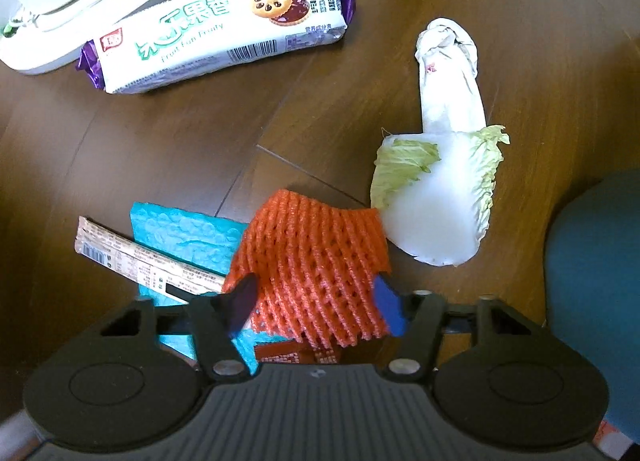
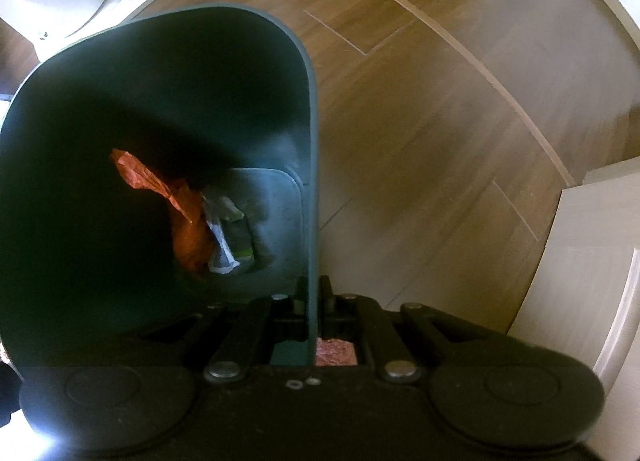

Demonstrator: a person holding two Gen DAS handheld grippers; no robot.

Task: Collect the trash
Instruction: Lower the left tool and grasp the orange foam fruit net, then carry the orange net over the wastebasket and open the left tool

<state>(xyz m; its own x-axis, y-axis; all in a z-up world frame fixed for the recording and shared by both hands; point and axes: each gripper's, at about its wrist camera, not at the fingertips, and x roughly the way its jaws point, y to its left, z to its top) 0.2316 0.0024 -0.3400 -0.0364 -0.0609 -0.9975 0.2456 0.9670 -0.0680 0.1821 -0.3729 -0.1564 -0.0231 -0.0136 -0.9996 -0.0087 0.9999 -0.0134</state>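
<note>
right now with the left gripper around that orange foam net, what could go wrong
1. The left gripper straddles the orange foam net, which is soft and springy, so the fingers may crush it or let it slip.
2. The net overlaps the teal bubble mailer and a snack wrapper; lifting could drag them along.
3. The right gripper pinches only the thin wall of the dark bin, which might tilt and spill the wrappers inside.

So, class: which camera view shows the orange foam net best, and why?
The left wrist view. The orange foam net fills the middle of the picture, lying on the floor between the fingers of the left hand-held gripper. The right wrist view shows nothing of it, only the bin and trash inside.
</note>
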